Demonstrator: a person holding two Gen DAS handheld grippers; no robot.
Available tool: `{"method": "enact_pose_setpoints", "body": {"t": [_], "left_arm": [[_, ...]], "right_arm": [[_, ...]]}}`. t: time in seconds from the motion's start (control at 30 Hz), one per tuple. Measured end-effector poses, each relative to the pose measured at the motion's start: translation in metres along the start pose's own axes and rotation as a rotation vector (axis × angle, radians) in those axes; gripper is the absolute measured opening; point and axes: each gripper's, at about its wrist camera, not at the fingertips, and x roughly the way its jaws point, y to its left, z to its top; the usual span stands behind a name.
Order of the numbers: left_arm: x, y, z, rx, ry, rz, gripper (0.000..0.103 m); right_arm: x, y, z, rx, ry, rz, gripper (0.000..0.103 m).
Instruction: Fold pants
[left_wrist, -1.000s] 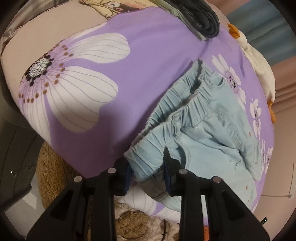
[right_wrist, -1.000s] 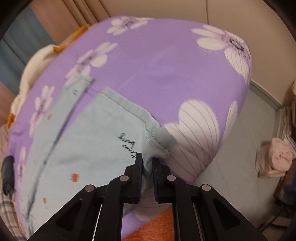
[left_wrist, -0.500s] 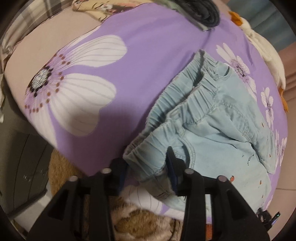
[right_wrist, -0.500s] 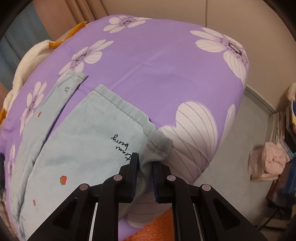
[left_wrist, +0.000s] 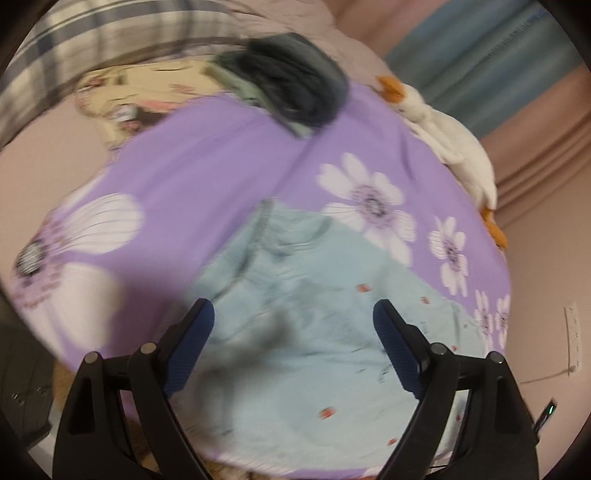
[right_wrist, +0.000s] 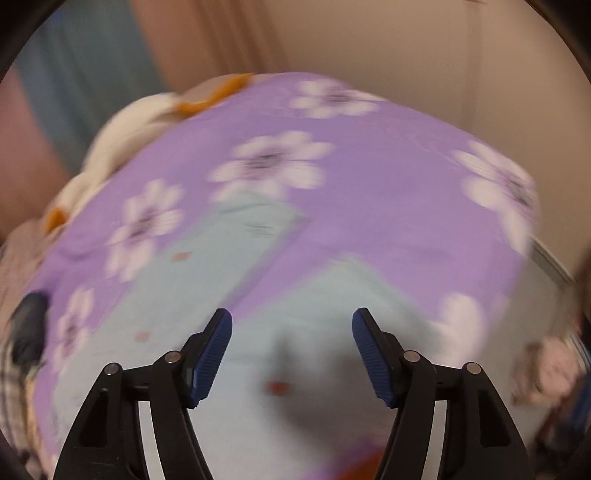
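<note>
Light blue pants (left_wrist: 303, 332) with small red marks lie spread flat on a purple flowered bedspread (left_wrist: 221, 158). My left gripper (left_wrist: 293, 314) is open and empty, just above the waist end. In the right wrist view the two legs (right_wrist: 295, 354) lie side by side, with a strip of purple between them. My right gripper (right_wrist: 291, 325) is open and empty above the near leg end. Both views are blurred by motion.
A dark folded garment (left_wrist: 295, 77) lies at the far end of the bedspread. A white plush goose (left_wrist: 450, 140) lies along the far right edge and also shows in the right wrist view (right_wrist: 122, 136). A plaid blanket (left_wrist: 74, 48) sits far left. The floor lies beyond the bed's right edge.
Both grippers have opened and let go of the pants, the left of the waistband, the right of the leg hem. The pants now lie flatter. Both cameras have tilted up.
</note>
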Motion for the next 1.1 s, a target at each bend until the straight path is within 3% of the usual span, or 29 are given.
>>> {"method": "enact_pose_setpoints", "body": {"t": [0.13, 0.3, 0.47, 0.6, 0.7, 0.77, 0.8, 0.83, 0.97, 1.1], "left_arm": [[0.029, -0.025, 0.0, 0.007, 0.053, 0.005, 0.088], [0.057, -0.034, -0.014, 0.011, 0.113, 0.035, 0.088], [0.065, -0.027, -0.029, 0.013, 0.152, 0.066, 0.088], [0.062, -0.022, -0.032, 0.01, 0.154, 0.087, 0.088], [0.063, -0.024, -0.032, 0.016, 0.153, 0.094, 0.088], [0.065, -0.025, -0.031, 0.008, 0.152, 0.1, 0.088], [0.066, -0.026, -0.031, 0.004, 0.152, 0.098, 0.088], [0.066, -0.027, -0.03, 0.004, 0.151, 0.093, 0.088], [0.06, -0.037, -0.027, 0.016, 0.132, 0.05, 0.087], [0.055, -0.05, -0.018, 0.011, 0.119, 0.004, 0.087]], "right_arm": [[0.027, 0.062, 0.02, -0.08, 0.075, 0.174, 0.067], [0.095, 0.126, 0.043, -0.085, 0.212, 0.225, 0.067], [0.165, 0.172, 0.049, -0.101, 0.311, 0.116, 0.067], [0.198, 0.182, 0.049, -0.085, 0.332, -0.002, 0.067], [0.207, 0.179, 0.048, -0.056, 0.31, -0.019, 0.067], [0.206, 0.178, 0.045, -0.082, 0.275, -0.032, 0.056], [0.205, 0.176, 0.043, -0.092, 0.264, -0.066, 0.033], [0.202, 0.171, 0.043, -0.094, 0.246, -0.094, 0.018], [0.18, 0.145, 0.041, -0.043, 0.254, 0.042, 0.007], [0.114, 0.121, 0.037, -0.043, 0.163, 0.181, 0.007]]}}
